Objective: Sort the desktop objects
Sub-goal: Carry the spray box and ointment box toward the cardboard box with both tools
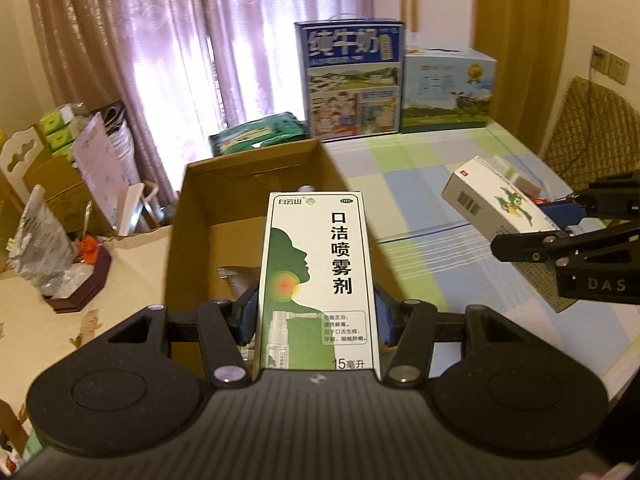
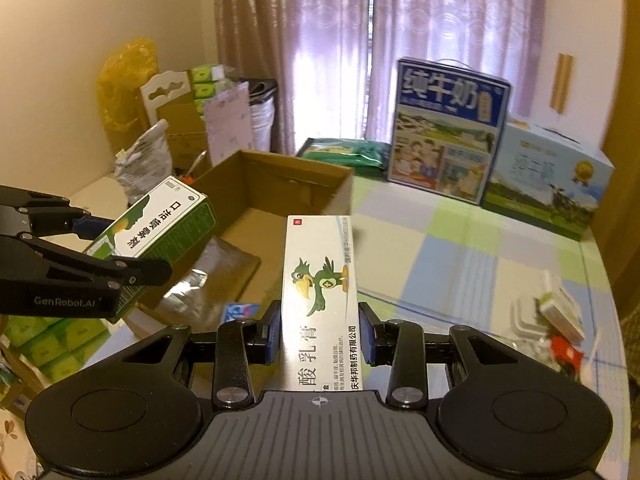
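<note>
A table [image 2: 460, 248] under a checked blue-and-green cloth stands before pink curtains, an open cardboard box [image 1: 248, 184] at its left. The step in hand looks like dropping medicines into that box. The left gripper [image 1: 316, 320] pinches a green-and-white spray carton [image 1: 316, 272] above the box, its fingers [image 1: 246, 318] pressed on both sides. The right gripper [image 2: 320, 338] clamps a white ointment carton [image 2: 320, 288] (parrot logo) near the box's right wall. Next, each must release over the opening.
</note>
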A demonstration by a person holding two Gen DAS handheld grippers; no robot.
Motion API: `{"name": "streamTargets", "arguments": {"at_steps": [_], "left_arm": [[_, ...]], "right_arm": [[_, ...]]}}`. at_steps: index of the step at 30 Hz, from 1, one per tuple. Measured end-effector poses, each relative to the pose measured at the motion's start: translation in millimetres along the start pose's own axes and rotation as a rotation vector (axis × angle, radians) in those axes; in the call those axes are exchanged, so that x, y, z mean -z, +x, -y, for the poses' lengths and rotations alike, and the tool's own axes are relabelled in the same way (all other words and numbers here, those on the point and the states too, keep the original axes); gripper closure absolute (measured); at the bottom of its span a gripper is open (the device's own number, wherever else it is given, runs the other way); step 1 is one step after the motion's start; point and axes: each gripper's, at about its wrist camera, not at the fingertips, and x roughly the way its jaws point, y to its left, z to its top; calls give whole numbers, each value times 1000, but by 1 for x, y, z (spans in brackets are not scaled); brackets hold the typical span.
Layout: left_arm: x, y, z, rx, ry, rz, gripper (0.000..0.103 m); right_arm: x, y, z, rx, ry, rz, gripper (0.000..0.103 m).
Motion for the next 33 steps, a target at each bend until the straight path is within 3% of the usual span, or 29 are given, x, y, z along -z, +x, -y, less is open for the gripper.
{"name": "streamTargets", "arguments": {"at_steps": [14,33], "left_arm": [[10,13,-59,-42,-45,-31,53],[8,60,-71,-7,-73,-59,53]], "right_arm": [[-28,45,-44,-62,-53,-19,68],[-37,96,-49,-80,-15,-50,68]]}}
